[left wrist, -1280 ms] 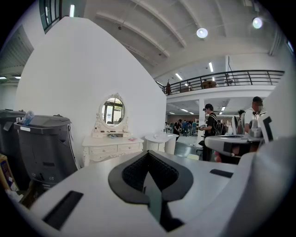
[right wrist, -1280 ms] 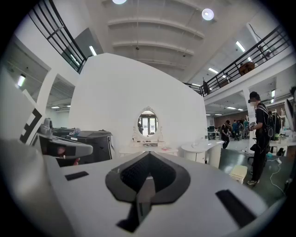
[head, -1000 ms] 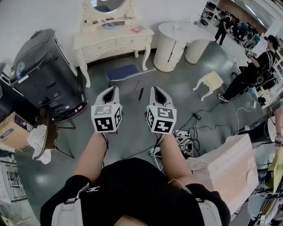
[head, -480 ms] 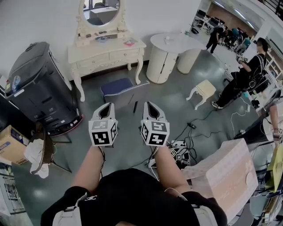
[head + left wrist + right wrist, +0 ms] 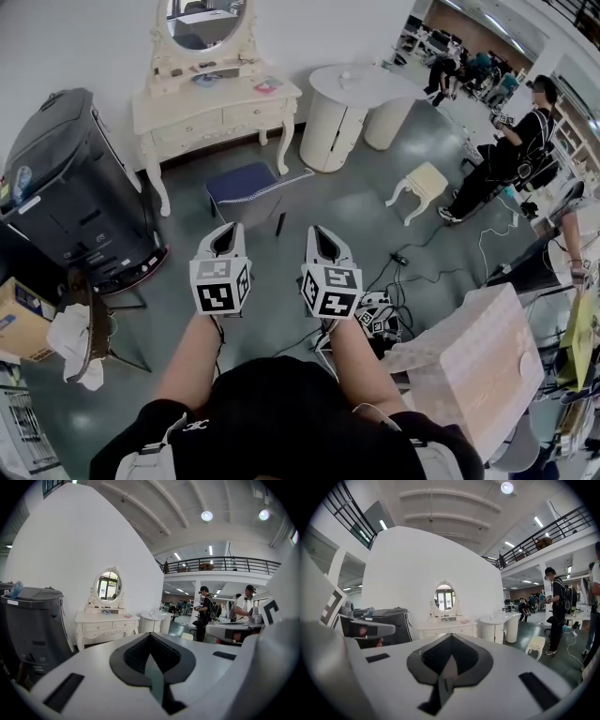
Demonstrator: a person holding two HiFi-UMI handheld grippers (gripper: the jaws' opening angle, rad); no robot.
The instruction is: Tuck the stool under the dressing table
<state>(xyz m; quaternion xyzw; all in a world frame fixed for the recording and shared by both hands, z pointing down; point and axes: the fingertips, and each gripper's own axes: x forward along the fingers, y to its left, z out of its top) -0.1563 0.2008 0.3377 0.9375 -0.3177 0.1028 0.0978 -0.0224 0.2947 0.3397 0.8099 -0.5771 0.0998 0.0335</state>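
Left gripper point(image 5: 226, 236): jaws together, empty, as before; lower in head view.
Right gripper point(image 5: 322, 239): likewise.
Stool point(image 5: 242, 181): unmoved, on floor just before dressing table point(image 5: 211, 101), not tucked under.

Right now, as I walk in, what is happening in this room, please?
A person stands in the open floor with a two-jaw gripper in each hand. The left gripper and the right gripper are both shut and hold nothing. Ahead of them a blue-seated stool stands on the floor in front of the cream dressing table, not tucked under it. Neither gripper touches the stool. Other people stand far off at the right.
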